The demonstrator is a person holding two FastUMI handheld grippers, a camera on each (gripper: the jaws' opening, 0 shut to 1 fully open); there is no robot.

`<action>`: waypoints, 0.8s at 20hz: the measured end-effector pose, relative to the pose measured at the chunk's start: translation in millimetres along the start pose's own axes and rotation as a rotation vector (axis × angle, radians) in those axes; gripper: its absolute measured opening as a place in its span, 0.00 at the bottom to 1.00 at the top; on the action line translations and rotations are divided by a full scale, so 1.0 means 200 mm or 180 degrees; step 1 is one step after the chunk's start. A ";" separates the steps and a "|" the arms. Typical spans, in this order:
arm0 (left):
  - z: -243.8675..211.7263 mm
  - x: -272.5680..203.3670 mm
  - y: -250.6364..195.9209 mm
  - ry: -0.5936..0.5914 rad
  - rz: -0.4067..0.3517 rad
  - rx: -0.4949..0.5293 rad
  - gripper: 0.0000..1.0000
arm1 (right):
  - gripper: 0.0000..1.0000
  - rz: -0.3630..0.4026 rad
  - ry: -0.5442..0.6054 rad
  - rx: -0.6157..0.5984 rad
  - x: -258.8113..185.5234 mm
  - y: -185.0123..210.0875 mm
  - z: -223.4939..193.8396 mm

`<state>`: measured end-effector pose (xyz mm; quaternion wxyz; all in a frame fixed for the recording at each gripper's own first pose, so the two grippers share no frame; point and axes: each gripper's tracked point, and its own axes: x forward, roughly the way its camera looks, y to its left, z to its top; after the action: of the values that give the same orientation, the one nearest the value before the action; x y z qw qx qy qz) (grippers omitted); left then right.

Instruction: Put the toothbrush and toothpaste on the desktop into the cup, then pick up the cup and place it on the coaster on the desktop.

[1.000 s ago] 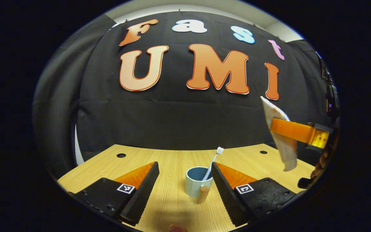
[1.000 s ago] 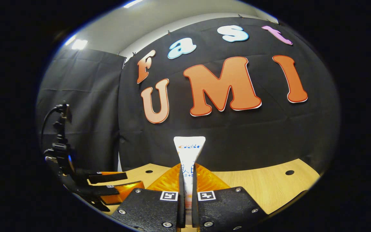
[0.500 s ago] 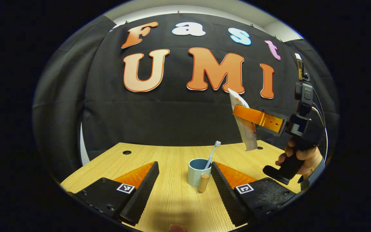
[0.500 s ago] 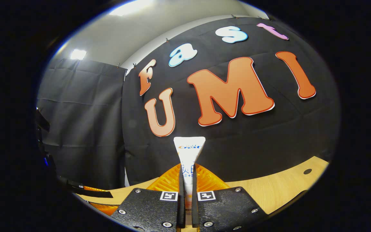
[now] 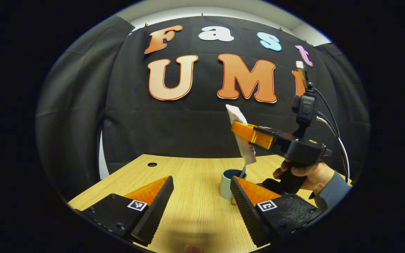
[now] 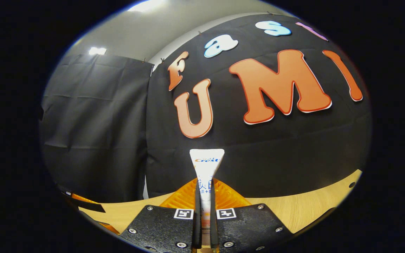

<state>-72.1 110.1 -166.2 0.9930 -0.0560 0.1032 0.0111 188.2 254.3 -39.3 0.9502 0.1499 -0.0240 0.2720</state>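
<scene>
A wooden bench (image 5: 188, 175) stands in front of a black cloth wall. Near the middle of the bench sits a pale blue cup (image 5: 227, 182), partly hidden behind one finger of the left tongs (image 5: 201, 200). The left tongs are spread wide and hold nothing; they hover low over the bench with the cup just ahead, between their tips and a little to the right.

The handle of a toothbrush (image 5: 243, 171) leans out of the cup; its head is hidden behind what hangs above.

The right tongs (image 5: 244, 130), held in a person's hand (image 5: 304, 174), come in from the right side of the left gripper view. They are pressed together on a white toothpaste tube (image 5: 242, 140), gripping it around the middle. The tube hangs nearly upright, its lower end just above the cup's rim and close to the toothbrush handle. In the right gripper view the flat crimped end of the same tube (image 6: 206, 165) sticks up between the closed fingers.

No coaster can be made out.

Likely trouble from here: the tube's lower end could strike the toothbrush or the rim on the way down and tip the light cup. Released too high or off centre, the tube may bounce out onto the bench.
</scene>
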 end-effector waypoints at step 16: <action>-0.18 0.00 0.09 0.0247 0.0131 -0.0223 0.98 | 0.19 -0.0124 0.0539 -0.0140 0.11 -0.09 -0.39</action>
<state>-80.2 124.6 -204.0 0.9853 -0.0889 0.1423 0.0330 213.6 273.5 -115.1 0.9570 0.1059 0.0534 0.2647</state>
